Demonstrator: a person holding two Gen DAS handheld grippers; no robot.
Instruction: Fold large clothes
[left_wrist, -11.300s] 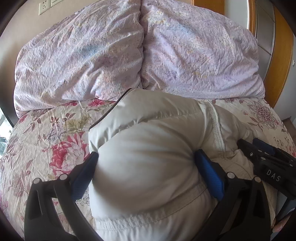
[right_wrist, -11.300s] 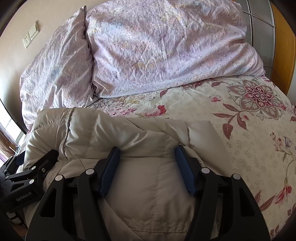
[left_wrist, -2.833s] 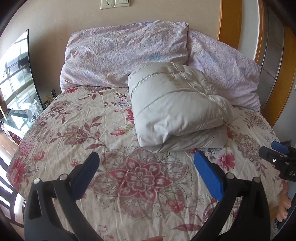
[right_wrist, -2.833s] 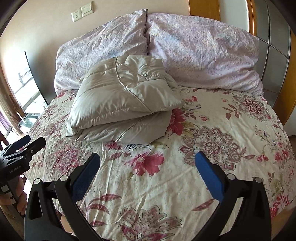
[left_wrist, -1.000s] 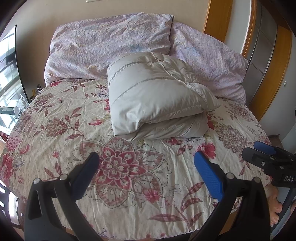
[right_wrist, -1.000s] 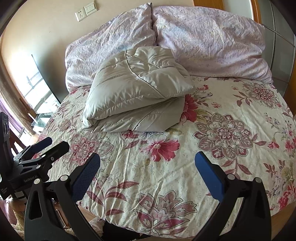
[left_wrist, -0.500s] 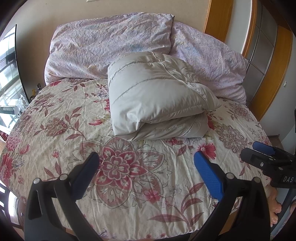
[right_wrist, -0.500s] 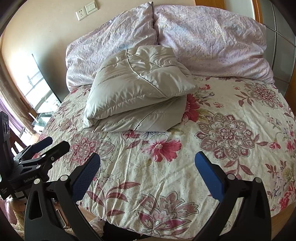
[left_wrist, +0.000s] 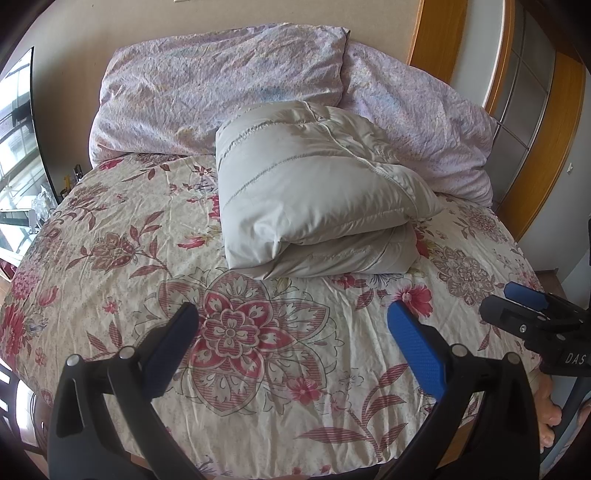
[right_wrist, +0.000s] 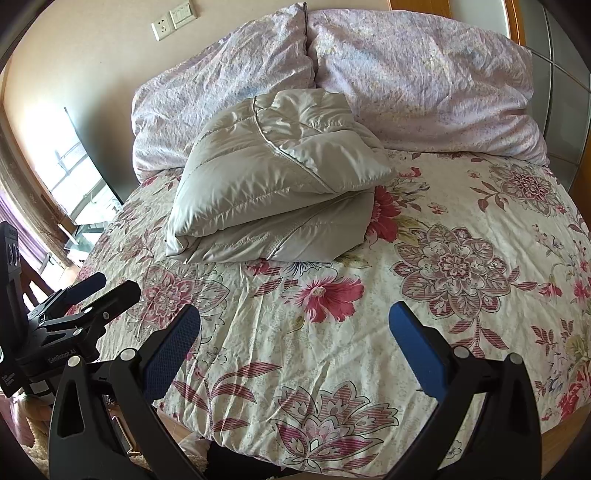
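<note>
A pale grey padded jacket (left_wrist: 314, 199) (right_wrist: 277, 192) lies folded into a thick bundle on the floral bed cover (left_wrist: 258, 350) (right_wrist: 424, 314), its far side resting against the pillows. My left gripper (left_wrist: 291, 332) is open and empty, held well back over the foot of the bed. My right gripper (right_wrist: 295, 332) is also open with nothing between its blue pads. The right gripper (left_wrist: 535, 314) shows at the right edge of the left wrist view. The left gripper (right_wrist: 99, 291) shows at the left edge of the right wrist view.
Two lilac pillows (left_wrist: 221, 92) (right_wrist: 424, 81) lean against the beige wall at the head of the bed. A wooden-framed wardrobe (left_wrist: 535, 110) stands on the right. A window and dark screen (right_wrist: 74, 177) are on the left. Bare toes (left_wrist: 550, 417) show at the floor.
Both grippers let go of the jacket and pulled back from it to the foot of the bed. Over the last second almost nothing has moved.
</note>
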